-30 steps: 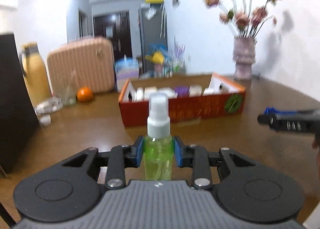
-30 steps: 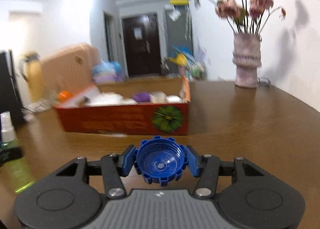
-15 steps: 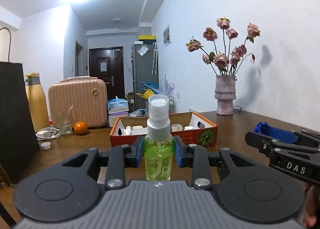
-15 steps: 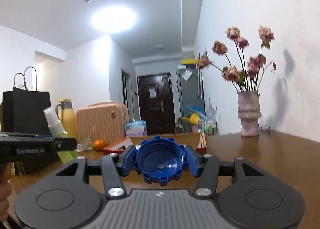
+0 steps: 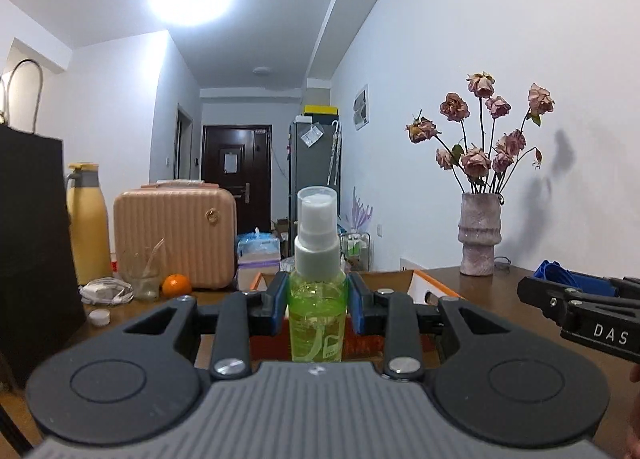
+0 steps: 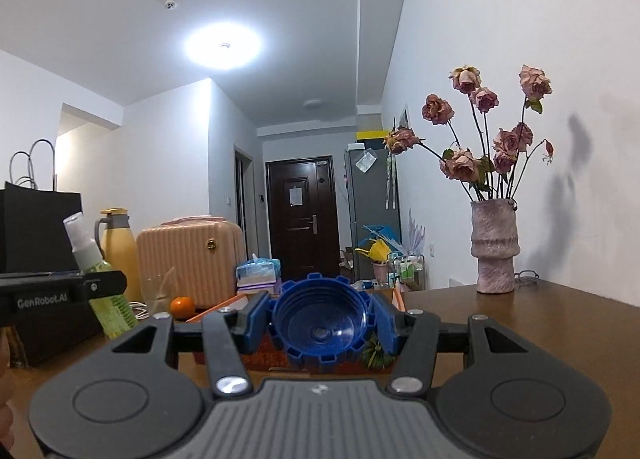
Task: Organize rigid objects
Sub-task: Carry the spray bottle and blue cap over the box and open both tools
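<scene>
My left gripper is shut on a small green spray bottle with a white pump top, held upright above the table. My right gripper is shut on a blue ridged cap, its hollow side facing the camera. The red cardboard box lies just behind both grippers, mostly hidden by them; only its orange rim and a white flap show. In the right wrist view the spray bottle and left gripper appear at the left edge. In the left wrist view the right gripper enters from the right.
A vase of dried roses stands at the back right of the wooden table. At the left are a black paper bag, a yellow thermos, a pink case, a glass, an orange and a small white lid.
Both grippers have risen and tilted up to level with their objects still held. The box has dropped low in both views and is now largely hidden behind the fingers.
</scene>
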